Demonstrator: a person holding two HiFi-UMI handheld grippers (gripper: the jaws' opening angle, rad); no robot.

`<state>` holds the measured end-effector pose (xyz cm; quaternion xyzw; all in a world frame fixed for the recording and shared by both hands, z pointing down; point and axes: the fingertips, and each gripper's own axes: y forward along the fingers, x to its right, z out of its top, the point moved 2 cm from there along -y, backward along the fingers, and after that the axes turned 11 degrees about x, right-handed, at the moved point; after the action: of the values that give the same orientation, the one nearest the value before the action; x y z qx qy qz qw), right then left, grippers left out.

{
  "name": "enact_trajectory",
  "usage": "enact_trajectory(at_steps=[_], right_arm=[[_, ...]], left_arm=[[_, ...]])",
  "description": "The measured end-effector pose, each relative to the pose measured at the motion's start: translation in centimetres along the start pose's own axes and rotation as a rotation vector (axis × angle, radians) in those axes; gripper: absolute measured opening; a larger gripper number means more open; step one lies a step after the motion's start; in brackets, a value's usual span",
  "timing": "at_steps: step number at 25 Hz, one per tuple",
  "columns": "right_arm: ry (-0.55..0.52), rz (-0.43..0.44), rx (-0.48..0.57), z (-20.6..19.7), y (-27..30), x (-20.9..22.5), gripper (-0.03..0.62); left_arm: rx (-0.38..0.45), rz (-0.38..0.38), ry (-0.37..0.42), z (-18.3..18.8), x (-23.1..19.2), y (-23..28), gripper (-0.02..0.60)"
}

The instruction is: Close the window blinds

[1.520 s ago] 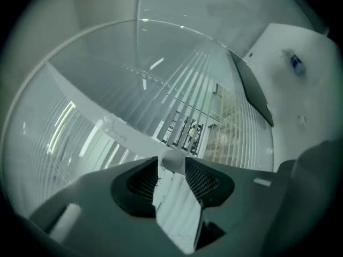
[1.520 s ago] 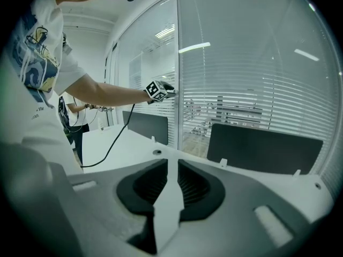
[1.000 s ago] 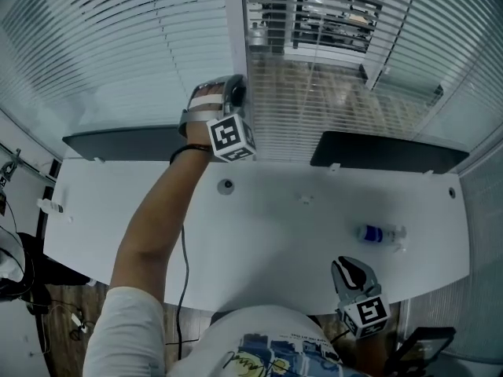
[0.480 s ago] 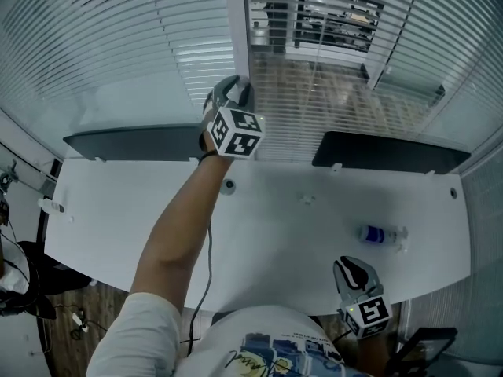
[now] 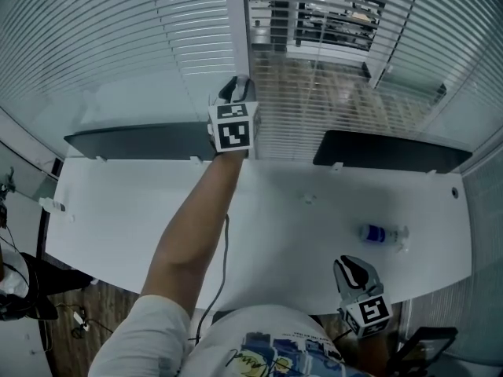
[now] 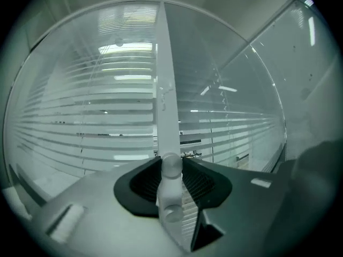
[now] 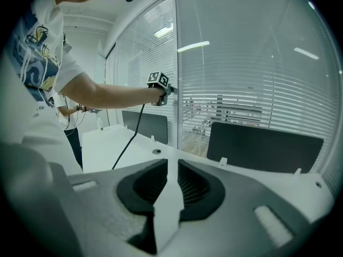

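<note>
Head view shows your left arm stretched across the white counter to the window, with the left hand-held gripper up against the white post that divides the panes. Its marker cube faces the camera just below the jaws.

Left gripper view shows those jaws clamped on the white wand. The rod stands upright between the two dark pads, its rounded knob level with the pad tips and the post straight behind it. The blinds fill the glass on either side of the post. Their slats lie in level rows with bright gaps between them, so light and some of the room beyond show through.

Your right hand-held gripper sits low at the near edge of the counter, close to your body and well apart from the window. In the right gripper view its jaws stand almost together, with a slim gap and nothing in it but bare counter beyond. That view also shows your left arm reaching level to the post.

On the counter a small bottle lies on its side near the right end. Two dark panels stand along the far edge, one each side of the post. A cable hangs below your left arm.
</note>
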<state>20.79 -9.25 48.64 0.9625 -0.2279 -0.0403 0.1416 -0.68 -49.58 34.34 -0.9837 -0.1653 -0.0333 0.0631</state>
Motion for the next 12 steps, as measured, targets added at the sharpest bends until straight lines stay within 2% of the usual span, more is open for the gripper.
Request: enact_trajectory(at_steps=[3, 5, 8, 12], right_arm=[[0.002, 0.001, -0.001, 0.20, 0.00, -0.08, 0.048], [0.000, 0.000, 0.002, 0.37, 0.01, -0.04, 0.048], [-0.004, -0.010, 0.009, 0.30, -0.19, 0.23, 0.048], [-0.004, -0.014, 0.009, 0.24, -0.52, 0.37, 0.048]], left_arm=[[-0.003, 0.011, -0.100, -0.04, -0.22, -0.08, 0.126], [-0.008, 0.011, -0.121, -0.02, -0.27, -0.08, 0.126], [-0.010, 0.001, -0.026, 0.00, -0.27, -0.10, 0.135], [-0.009, -0.050, 0.207, 0.18, 0.49, -0.76, 0.196]])
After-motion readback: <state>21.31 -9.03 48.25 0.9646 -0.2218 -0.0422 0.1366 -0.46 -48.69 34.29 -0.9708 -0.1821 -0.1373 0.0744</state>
